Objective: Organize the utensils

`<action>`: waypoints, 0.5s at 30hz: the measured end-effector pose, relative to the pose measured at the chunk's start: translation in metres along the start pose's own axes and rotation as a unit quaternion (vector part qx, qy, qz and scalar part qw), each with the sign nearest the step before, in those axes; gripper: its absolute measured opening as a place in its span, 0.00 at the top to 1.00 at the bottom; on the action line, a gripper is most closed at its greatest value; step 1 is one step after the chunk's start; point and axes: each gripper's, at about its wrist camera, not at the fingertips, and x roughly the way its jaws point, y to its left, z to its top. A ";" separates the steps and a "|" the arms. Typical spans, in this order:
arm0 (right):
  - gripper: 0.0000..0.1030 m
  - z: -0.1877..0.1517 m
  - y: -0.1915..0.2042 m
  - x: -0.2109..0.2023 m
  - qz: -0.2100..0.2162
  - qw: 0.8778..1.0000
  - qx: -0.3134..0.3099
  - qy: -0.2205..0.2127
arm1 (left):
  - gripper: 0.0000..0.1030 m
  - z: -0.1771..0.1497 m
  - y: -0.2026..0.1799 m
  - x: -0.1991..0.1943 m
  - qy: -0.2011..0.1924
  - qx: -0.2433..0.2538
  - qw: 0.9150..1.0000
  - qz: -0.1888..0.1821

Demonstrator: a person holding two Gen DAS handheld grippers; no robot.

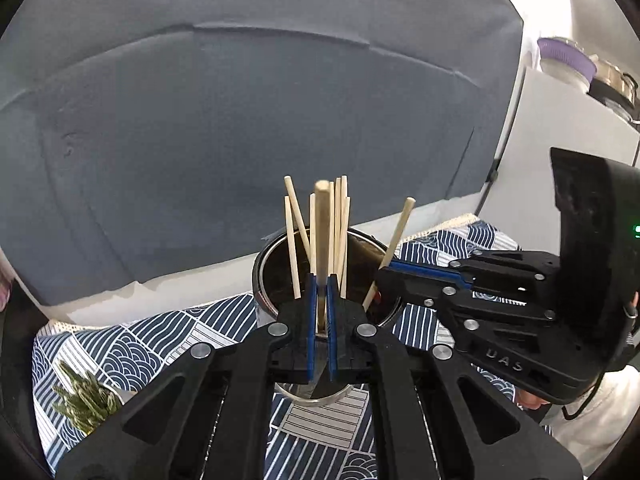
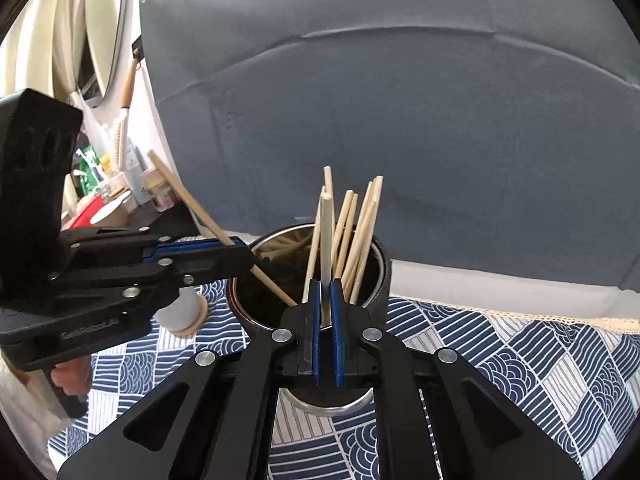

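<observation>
Backdrop: grey-blue fabric sheet (image 1: 240,120) hangs behind a table covered by a blue-and-white wave-patterned cloth (image 2: 520,360).
Holder: a round metal utensil cup (image 1: 264,280) stands on the cloth with a loose bundle of wooden chopsticks (image 1: 338,220) standing up in it.
Left gripper (image 1: 320,316): jaws pinched nearly together on one chopstick (image 1: 322,216), gripped partway down its length; the lower tip sits over the cup's mouth, the upper end rises among the bundle.
Right gripper (image 2: 328,312): jaws likewise clamped on a second chopstick (image 2: 326,232), held just above the cup's near rim, its top level with the standing sticks.
Relation: both held sticks angle down towards the cup's opening, and the two grippers sit close beside each other over the same cup.
Risk, crowding: the grippers may knock together or nudge the bundle, which could tip sticks out.
Risk, release: letting go while a tip rests on the rim rather than inside would likely send that stick onto the cloth.
Risk, cup: a sideways push on the rim might tilt it.
Nearby: green sprigs (image 1: 84,404) lie at the cloth's left edge, apart from the cup.
</observation>
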 end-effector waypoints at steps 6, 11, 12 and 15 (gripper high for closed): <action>0.62 0.001 -0.008 -0.016 -0.030 0.999 0.005 -0.026 | 0.61 0.001 0.013 -0.011 -0.003 -0.015 1.000 -0.004; 0.44 0.002 -0.009 -0.031 -0.047 0.998 0.009 -0.040 | 0.36 -0.008 0.028 -0.029 -0.009 -0.020 1.000 0.014; 0.42 0.002 -0.008 -0.034 -0.050 0.998 0.009 -0.044 | 0.32 -0.010 0.030 -0.032 -0.009 -0.021 1.000 0.014; 0.28 0.002 -0.004 -0.044 -0.059 0.997 0.011 -0.053 | 0.22 -0.015 0.035 -0.042 -0.009 -0.020 0.999 0.026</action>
